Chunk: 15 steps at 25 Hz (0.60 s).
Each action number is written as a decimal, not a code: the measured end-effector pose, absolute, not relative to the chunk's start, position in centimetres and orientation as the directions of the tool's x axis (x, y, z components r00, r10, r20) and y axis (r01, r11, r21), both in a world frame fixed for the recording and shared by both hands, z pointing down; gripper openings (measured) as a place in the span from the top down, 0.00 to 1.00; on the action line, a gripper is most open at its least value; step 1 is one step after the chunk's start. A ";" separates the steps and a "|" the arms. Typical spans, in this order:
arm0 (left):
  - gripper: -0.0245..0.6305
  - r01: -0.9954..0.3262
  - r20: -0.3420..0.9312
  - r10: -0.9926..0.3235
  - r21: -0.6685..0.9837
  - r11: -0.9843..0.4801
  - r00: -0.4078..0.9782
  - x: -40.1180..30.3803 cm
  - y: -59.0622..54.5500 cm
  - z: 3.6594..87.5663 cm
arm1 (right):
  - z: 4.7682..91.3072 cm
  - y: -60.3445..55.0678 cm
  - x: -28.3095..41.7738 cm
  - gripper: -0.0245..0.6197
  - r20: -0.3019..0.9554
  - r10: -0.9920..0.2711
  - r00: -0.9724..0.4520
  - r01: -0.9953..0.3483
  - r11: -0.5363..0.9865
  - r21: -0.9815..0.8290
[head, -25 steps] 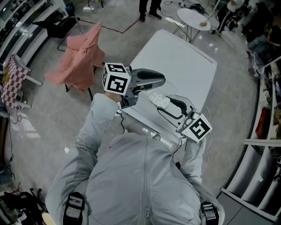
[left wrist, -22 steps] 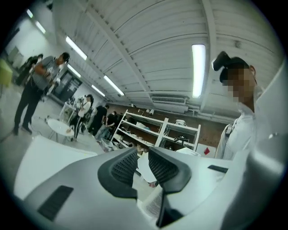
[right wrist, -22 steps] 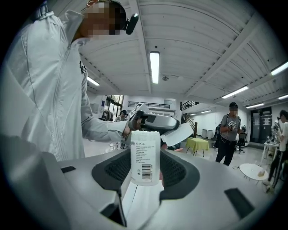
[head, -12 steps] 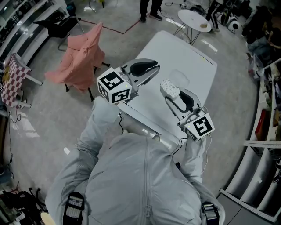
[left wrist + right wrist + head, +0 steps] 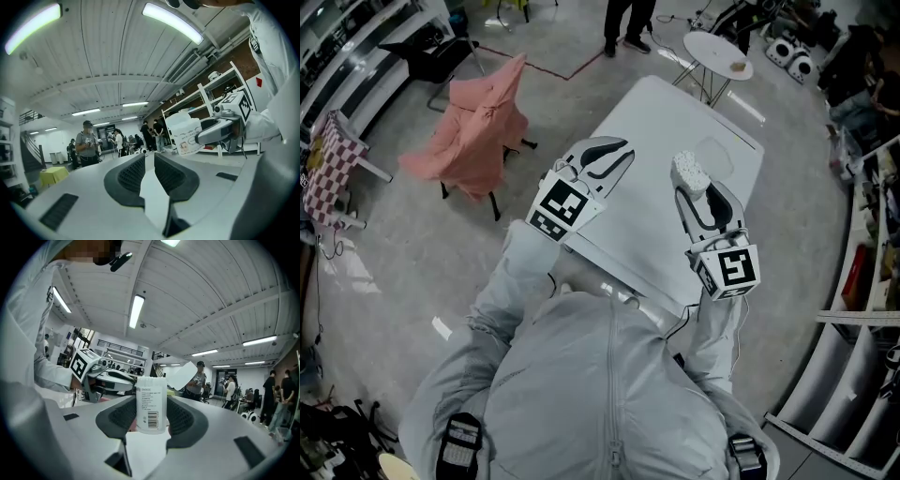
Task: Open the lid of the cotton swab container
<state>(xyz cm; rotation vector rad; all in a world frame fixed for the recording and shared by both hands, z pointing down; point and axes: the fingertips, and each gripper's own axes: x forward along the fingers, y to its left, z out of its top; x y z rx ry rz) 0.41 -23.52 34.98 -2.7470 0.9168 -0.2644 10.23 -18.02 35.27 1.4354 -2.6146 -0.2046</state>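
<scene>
The cotton swab container (image 5: 691, 172) is a small white tub with a printed label, and its lid looks closed. My right gripper (image 5: 697, 187) is shut on it, above the right part of the white table (image 5: 666, 112). In the right gripper view the container (image 5: 151, 404) stands pinched between the two dark pads. My left gripper (image 5: 602, 159) hovers to the left of it, apart from it. Its jaws stand a narrow slit apart with nothing between them (image 5: 150, 161). From the left gripper view the container (image 5: 186, 133) shows at the right, held in the right gripper (image 5: 220, 131).
A pink cloth (image 5: 478, 122) hangs over a chair left of the table. A small round table (image 5: 717, 42) stands beyond the far end, with people standing near it. Shelving (image 5: 862, 328) runs along the right side.
Both grippers have moved away from my body, farther out over the table. The right one carried the container with it. The left gripper has rolled, so its marker cube faces another way.
</scene>
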 end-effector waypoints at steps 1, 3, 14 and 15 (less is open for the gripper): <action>0.85 -0.578 0.091 -0.620 -0.277 -0.768 0.780 0.1 -23.6 34.9 | 35.1 -18.1 10.2 0.62 0.070 -0.850 -0.522 -0.828 0.525 0.198; 0.86 -0.601 0.079 -0.641 -0.276 -0.750 0.763 -0.6 -23.9 34.7 | 34.7 -18.3 10.3 0.62 0.067 -0.858 -0.510 -0.835 0.512 0.201; 0.93 -0.649 0.084 -0.692 -0.281 -0.707 0.717 -1.7 -23.9 34.9 | 32.5 -18.3 11.9 0.62 0.038 -0.911 -0.412 -0.884 0.409 0.225; 0.93 -0.649 0.083 -0.693 -0.285 -0.705 0.716 -1.7 -23.8 34.9 | 32.4 -18.2 12.1 0.62 0.037 -0.912 -0.409 -0.886 0.406 0.225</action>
